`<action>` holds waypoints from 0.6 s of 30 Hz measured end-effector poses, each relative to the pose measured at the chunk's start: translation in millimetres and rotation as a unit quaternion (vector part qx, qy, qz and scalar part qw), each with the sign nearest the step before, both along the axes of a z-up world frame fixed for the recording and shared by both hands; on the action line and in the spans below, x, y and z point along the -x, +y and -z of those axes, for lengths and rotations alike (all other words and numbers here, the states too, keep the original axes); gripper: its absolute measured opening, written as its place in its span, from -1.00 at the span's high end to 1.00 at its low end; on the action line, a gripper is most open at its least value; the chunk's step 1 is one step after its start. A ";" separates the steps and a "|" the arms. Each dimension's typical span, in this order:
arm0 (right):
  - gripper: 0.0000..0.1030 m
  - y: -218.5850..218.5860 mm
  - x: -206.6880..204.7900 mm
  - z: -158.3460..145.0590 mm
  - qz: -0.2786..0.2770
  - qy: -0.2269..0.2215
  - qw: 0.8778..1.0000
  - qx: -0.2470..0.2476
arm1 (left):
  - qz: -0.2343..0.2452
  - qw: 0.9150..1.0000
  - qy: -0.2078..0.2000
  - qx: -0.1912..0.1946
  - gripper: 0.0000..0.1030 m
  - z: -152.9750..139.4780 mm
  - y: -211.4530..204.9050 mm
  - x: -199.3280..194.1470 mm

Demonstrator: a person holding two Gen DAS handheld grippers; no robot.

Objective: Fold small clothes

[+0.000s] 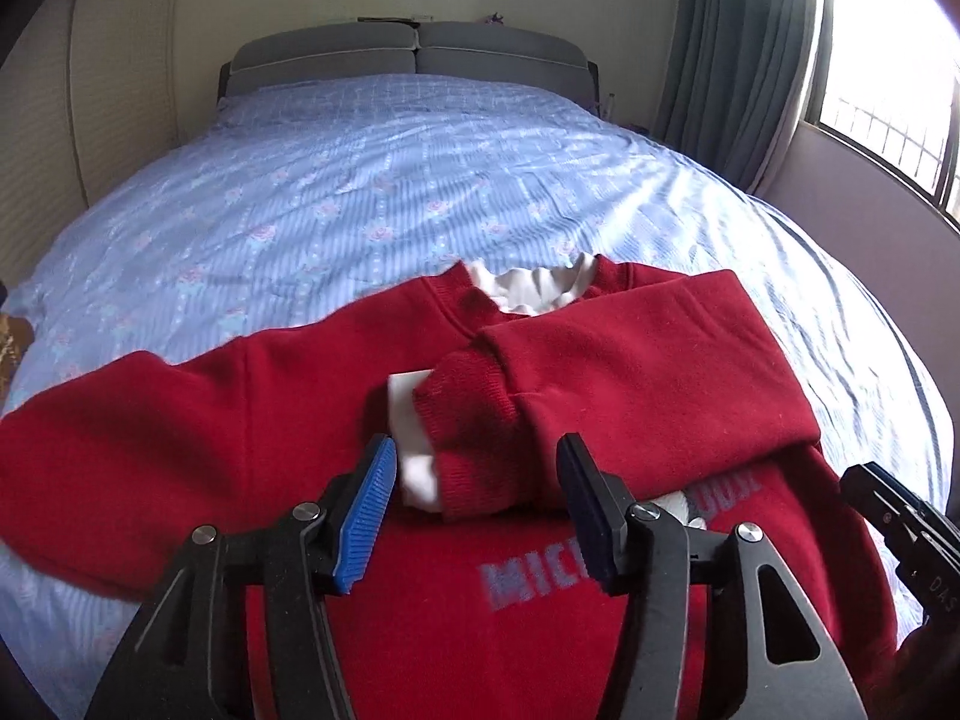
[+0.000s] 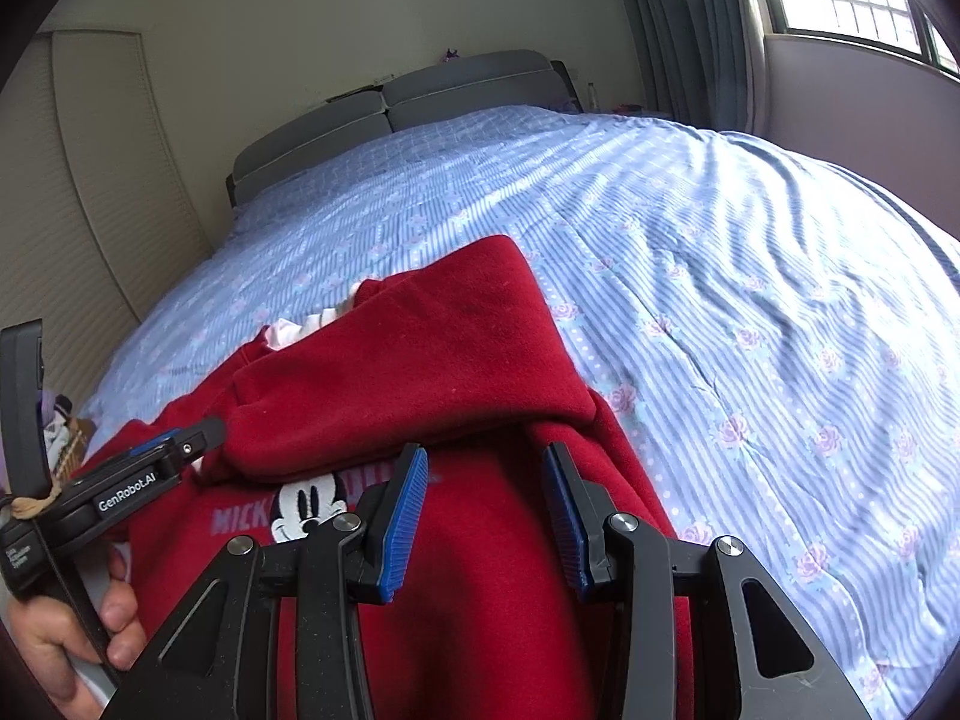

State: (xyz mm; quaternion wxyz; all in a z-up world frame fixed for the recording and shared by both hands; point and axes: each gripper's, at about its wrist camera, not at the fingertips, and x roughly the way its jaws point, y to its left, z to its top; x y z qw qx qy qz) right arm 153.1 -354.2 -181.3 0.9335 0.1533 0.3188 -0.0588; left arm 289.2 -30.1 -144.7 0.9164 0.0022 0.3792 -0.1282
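Left wrist view: the left gripper [image 1: 477, 507] hovers over a red sweatshirt [image 1: 336, 420] spread on a bed [image 1: 360, 180] with a blue floral cover; its jaws stand partly apart and grip nothing, the pads clear of the cloth. Just beyond and between the fingertips lies the knit cuff [image 1: 474, 432] of the right-hand sleeve [image 1: 630, 360], which is folded across the chest, a white inner cuff [image 1: 414, 444] showing beside it. The other sleeve [image 1: 120, 420] extends flat to the left. A white collar [image 1: 534, 288] shows at the far neckline, and pale lettering [image 1: 528, 582] crosses the chest near the gripper. The tip of the right gripper [image 1: 894, 516] enters at the right edge. A grey headboard [image 1: 414, 54] stands at the far end, with a curtain [image 1: 738, 48] and a window [image 1: 888, 90] to the right. Right wrist view: the right gripper [image 2: 486, 516] is held above the right part of the sweatshirt [image 2: 480, 630], jaws partly apart and empty, with only flat cloth below them. The folded sleeve [image 2: 420, 360] lies just beyond the fingertips. This view alone shows the cartoon mouse face [image 2: 306, 510] embroidered on the chest, the left gripper [image 2: 180, 450] from the side near the sleeve end, and a person's hand [image 2: 90, 630] on its handle at the lower left.
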 end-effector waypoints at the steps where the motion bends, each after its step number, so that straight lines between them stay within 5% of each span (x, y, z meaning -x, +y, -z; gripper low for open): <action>1: 0.22 6.6 0.9 -3.5 -0.006 -0.001 1.000 0.000 | -0.010 1.000 0.004 -0.002 -0.06 -1.7 10.5 2.9; 7: 0.20 71.1 -0.3 -26.3 -0.054 -0.017 0.998 0.006 | -0.092 0.996 0.019 0.001 -0.06 -8.8 103.6 24.3; 10: 0.03 114.9 -0.9 -37.7 -0.082 -0.028 0.996 0.024 | -0.134 0.991 0.013 0.016 -0.06 -14.4 158.8 37.5; 18: 0.03 235.4 -10.2 -51.4 -0.158 -0.039 0.985 0.062 | -0.218 0.976 -0.005 0.028 -0.05 -6.2 281.7 59.3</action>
